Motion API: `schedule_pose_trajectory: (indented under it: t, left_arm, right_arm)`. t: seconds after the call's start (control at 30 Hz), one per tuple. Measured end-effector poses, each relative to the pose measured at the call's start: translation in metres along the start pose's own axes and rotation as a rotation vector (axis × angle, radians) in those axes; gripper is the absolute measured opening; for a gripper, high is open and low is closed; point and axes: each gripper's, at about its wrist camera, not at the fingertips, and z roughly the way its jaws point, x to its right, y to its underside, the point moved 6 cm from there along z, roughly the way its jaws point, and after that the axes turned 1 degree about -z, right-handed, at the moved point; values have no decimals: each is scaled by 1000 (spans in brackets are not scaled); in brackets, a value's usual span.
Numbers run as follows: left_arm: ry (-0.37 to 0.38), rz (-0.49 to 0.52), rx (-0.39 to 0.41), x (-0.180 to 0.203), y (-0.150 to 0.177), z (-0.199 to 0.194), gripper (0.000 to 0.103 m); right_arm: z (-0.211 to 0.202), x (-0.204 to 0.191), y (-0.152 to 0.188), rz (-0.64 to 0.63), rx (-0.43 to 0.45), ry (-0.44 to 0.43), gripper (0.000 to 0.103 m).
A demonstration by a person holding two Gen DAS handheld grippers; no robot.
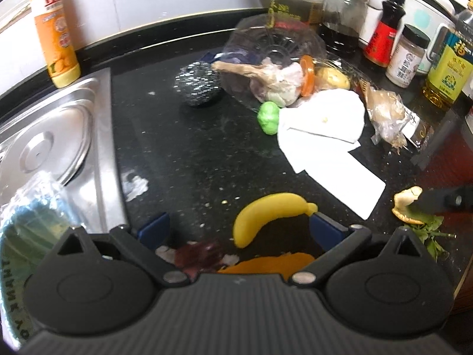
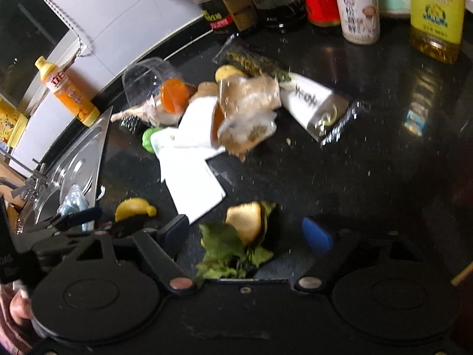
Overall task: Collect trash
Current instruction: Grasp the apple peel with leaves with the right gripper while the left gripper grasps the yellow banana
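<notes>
Your left tool (image 1: 239,224) stands spread around the yellow banana (image 1: 267,214) on the black bench (image 1: 183,148). Your right tool (image 2: 248,230) gapes over leafy scraps (image 2: 227,251) and a peel (image 2: 244,222), pinching nothing. The bottle labels are too blurred to read.
</notes>
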Motion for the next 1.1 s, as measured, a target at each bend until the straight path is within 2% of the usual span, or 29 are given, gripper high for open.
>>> schedule_pose_trajectory:
  t: [0.1,0.17,0.2,0.23,0.33,0.4,0.43,0.67,0.9,0.97,1.03,1.1]
  left_arm:
    - [8,17,6,6,-1,3,89]
    - [16,22,9,8,-2,3,78]
    - [14,26,14,9,-2,2,71]
    - [15,29,16,10,-3,1,64]
    - [26,26,15,10,-3,-2,52]
    - [29,24,12,10,-2,-3,48]
    - [32,21,8,10,-2,-4,47]
    - [12,36,-2,14,-1,-5,46]
    - [-12,41,6,14,-6,1,49]
    - [-5,42,12,16,-8,2,44]
    - [6,40,19,18,-10,2,20]
    - [13,33,20,21,-11,2,20]
  right_arm:
    - [1,-5,8,-23,-7,-8,73]
    - [3,-13,10,-53,-5,-9,60]
    - [5,-17,9,-68,-5,-11,50]
    - [7,-20,10,-88,-8,-14,45]
    - [10,-34,11,-160,-4,-16,35]
    - [15,-43,11,-208,3,-15,30]
    - [18,-47,10,-234,4,-14,16]
    - [32,-62,-1,-336,26,-21,16]
    - [33,-52,-7,-293,-6,-81,17]
    - [30,-49,-6,-291,-13,-83,17]
    - [28,-47,-3,-289,-14,-82,17]
    - [26,-47,-1,-295,-12,-73,16]
